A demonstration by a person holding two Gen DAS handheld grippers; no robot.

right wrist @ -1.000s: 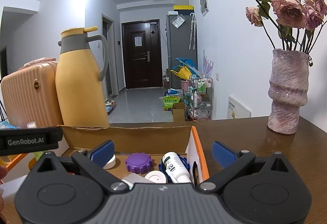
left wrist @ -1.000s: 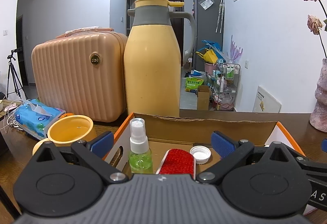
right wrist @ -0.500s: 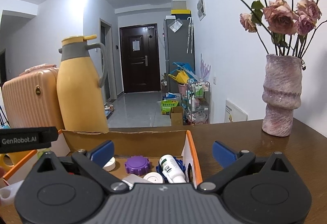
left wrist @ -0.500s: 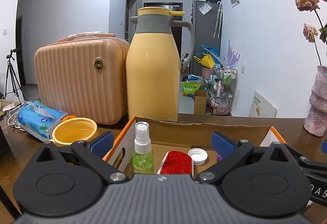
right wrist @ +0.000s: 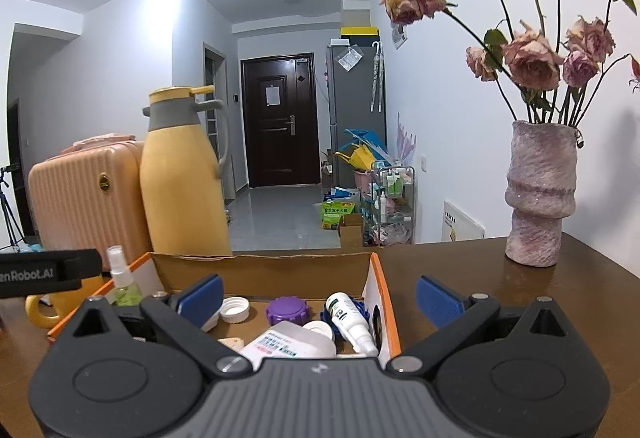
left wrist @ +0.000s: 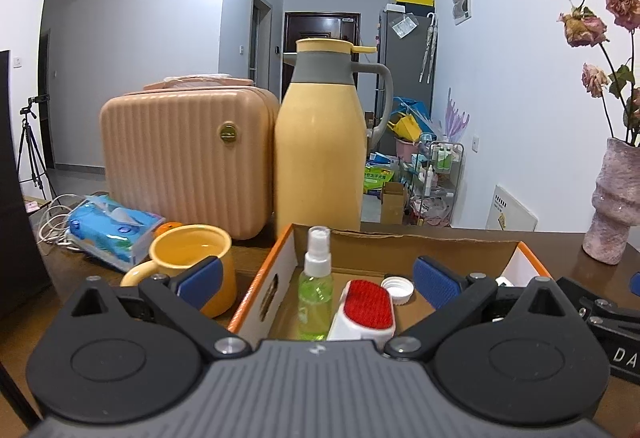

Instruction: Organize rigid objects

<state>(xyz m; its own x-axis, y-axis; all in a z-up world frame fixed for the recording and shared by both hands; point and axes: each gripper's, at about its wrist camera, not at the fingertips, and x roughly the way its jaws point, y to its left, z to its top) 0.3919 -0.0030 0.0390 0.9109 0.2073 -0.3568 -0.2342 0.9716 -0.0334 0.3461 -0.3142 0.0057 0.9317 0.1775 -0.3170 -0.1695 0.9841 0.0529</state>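
Note:
An orange-edged cardboard box (left wrist: 404, 247) sits on the brown table in front of both grippers. In the left wrist view it holds a green spray bottle (left wrist: 316, 290), a red-faced brush (left wrist: 367, 307) and a white cap (left wrist: 397, 288). The right wrist view shows a purple cap (right wrist: 285, 311), a small white bottle (right wrist: 348, 320) and a white labelled bottle (right wrist: 288, 344) in the box (right wrist: 260, 272). My left gripper (left wrist: 318, 280) is open and holds nothing, above the box's near left end. Over the box's right end my right gripper (right wrist: 318, 294) also stands open with nothing in it.
A tall yellow thermos jug (left wrist: 320, 150) and a peach ribbed case (left wrist: 184, 158) stand behind the box. A yellow mug (left wrist: 192, 266) and a blue tissue pack (left wrist: 112, 228) lie to the left. A pink vase (right wrist: 540, 194) of dried roses stands at right.
Both grippers have pulled back and risen a little, so the jug, case and vase look smaller and farther. More of the box's contents shows. Both grippers stay open.

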